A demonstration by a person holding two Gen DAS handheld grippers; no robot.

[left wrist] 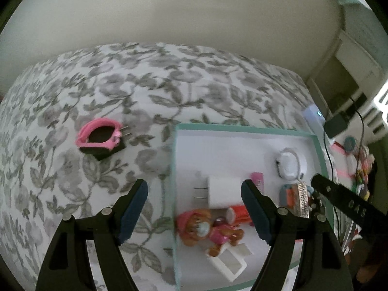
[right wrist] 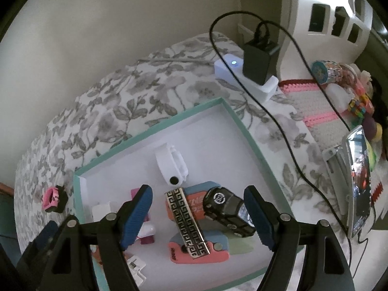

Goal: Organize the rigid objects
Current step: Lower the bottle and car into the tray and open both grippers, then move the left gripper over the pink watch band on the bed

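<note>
Left tongs (left wrist: 194, 208) released, empty, over tray (left wrist: 242, 129) edge; right tongs (right wrist: 197, 214) released above toy car (right wrist: 228, 211); pink-wrapped plug (left wrist: 99, 138) on bed.

Dim, soft indoor light; fisheye bending at edges, slight motion blur.

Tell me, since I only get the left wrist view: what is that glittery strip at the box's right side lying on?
Observer: The patterned bar lies across two flat orange-and-blue pieces inside the teal box.
Operator: Is anything next to it that I can't see?
Observer: Yes, a black toy car sits just to the right of it.
Operator: Is the other claw holding something?
Observer: No. The right gripper is open and empty, poised above the bar and the car.
</note>
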